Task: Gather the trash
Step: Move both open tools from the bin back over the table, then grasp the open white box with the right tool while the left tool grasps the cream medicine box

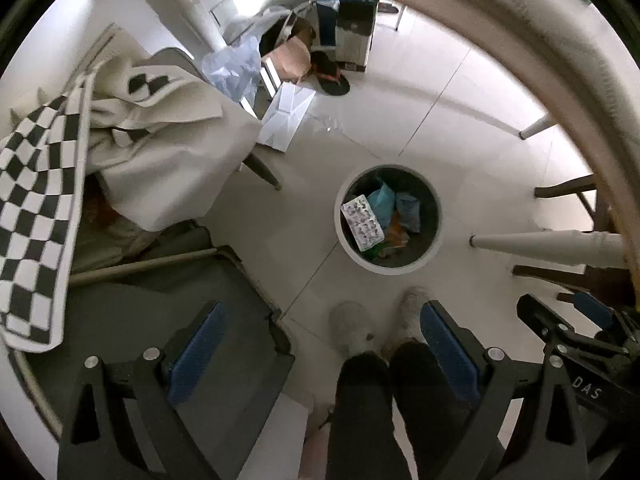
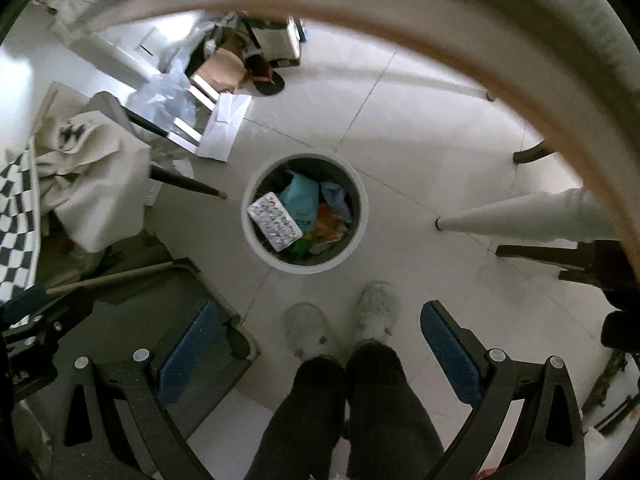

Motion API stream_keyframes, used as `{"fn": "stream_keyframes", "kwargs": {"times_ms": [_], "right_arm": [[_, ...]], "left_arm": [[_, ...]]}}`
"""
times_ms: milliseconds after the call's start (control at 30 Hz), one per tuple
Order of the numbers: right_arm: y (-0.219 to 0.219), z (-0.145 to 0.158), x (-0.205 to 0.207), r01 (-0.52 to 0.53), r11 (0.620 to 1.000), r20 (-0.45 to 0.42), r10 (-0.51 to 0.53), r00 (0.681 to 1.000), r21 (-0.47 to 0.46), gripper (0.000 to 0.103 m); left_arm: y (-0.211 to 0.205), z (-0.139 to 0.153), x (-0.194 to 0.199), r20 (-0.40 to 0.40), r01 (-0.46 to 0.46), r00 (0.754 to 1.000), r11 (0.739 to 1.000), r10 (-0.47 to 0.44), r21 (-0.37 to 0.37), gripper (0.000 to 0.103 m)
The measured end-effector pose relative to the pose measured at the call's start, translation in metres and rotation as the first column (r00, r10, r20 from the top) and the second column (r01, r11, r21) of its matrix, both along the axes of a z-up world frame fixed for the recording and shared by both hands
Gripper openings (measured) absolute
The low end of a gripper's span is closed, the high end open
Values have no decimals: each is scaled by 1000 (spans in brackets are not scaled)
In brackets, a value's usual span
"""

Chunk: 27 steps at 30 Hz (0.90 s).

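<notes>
A round white trash bin [image 1: 434, 248] [image 2: 256, 240] stands on the tiled floor below me. Inside it lie a silver pill blister pack [image 1: 362, 222] [image 2: 274, 221], a blue wrapper [image 2: 302, 196] and other coloured scraps. My left gripper [image 1: 320, 356] is open and empty, held high above the floor, nearer to me than the bin. My right gripper [image 2: 316, 350] is open and empty too, also high above the floor. The right gripper also shows at the right edge of the left wrist view [image 1: 568, 320].
The person's legs and white shoes [image 2: 340, 320] stand just before the bin. A chair with cream cloth and a checkered cloth [image 1: 36, 216] stands at the left. A round table's edge [image 2: 520, 52] and white leg [image 2: 520, 220] curve on the right. Bags and boxes [image 1: 292, 56] lie beyond.
</notes>
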State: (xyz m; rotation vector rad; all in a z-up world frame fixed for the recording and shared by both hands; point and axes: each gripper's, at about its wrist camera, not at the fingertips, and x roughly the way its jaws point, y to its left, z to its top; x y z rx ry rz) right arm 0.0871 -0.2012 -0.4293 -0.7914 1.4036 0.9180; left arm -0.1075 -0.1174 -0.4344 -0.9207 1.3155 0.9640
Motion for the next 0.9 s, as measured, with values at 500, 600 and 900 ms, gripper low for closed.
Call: {"fn": "stream_keyframes", "kwargs": {"times_ms": [500, 600, 900], "right_arm": [[31, 181, 32, 84, 985, -46, -77, 996, 154, 103], [55, 203, 63, 116, 977, -44, -110, 993, 178, 103], [169, 225, 222, 189, 964, 2, -193, 981, 187, 103]], "left_arm": [[28, 153, 7, 17, -32, 999, 986, 30, 163, 99], [51, 169, 35, 28, -36, 999, 980, 31, 197, 99], [143, 156, 156, 51, 26, 998, 983, -36, 180, 99]]}}
